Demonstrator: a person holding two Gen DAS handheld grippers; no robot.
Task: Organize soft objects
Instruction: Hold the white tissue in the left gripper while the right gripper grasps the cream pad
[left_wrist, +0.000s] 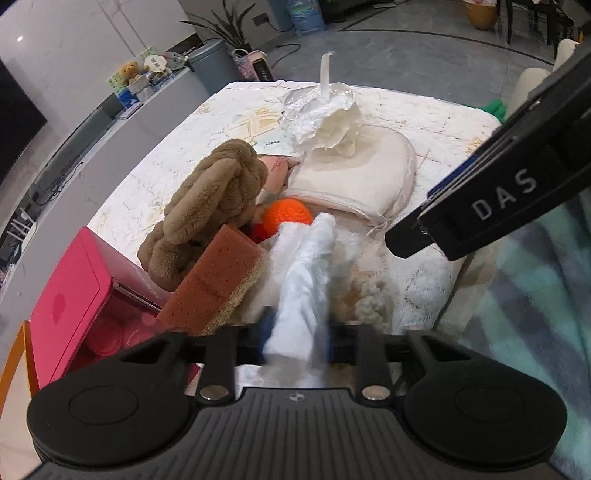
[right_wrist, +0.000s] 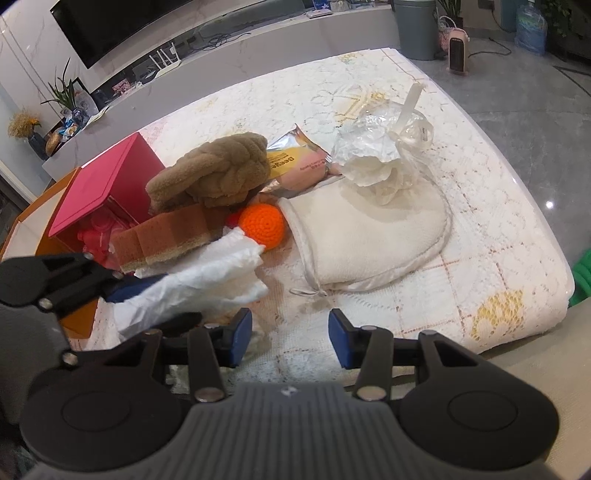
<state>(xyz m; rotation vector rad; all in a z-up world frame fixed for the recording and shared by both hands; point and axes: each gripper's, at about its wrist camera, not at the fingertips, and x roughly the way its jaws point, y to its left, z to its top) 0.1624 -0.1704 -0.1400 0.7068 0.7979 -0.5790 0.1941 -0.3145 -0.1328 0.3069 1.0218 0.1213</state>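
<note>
My left gripper (left_wrist: 297, 332) is shut on a crumpled white cloth (left_wrist: 306, 273), whose free end points toward the pile. From the right wrist view the same gripper (right_wrist: 122, 295) comes in from the left with the cloth (right_wrist: 199, 280) sticking out of it. Just beyond lie a brown sponge (right_wrist: 166, 236), an orange crochet ball (right_wrist: 262, 225), a brown braided plush (right_wrist: 218, 173) and a cream pillow (right_wrist: 369, 236). My right gripper (right_wrist: 290, 336) hovers open over the white lace cover (right_wrist: 480, 206) with nothing between its pads.
A pink box (right_wrist: 107, 184) stands open at the left, inside an orange tray (right_wrist: 74, 321). A crumpled clear plastic bag (right_wrist: 376, 151) and a snack packet (right_wrist: 295, 162) rest behind the pillow. A checked blanket (left_wrist: 535, 295) lies at the right of the left wrist view.
</note>
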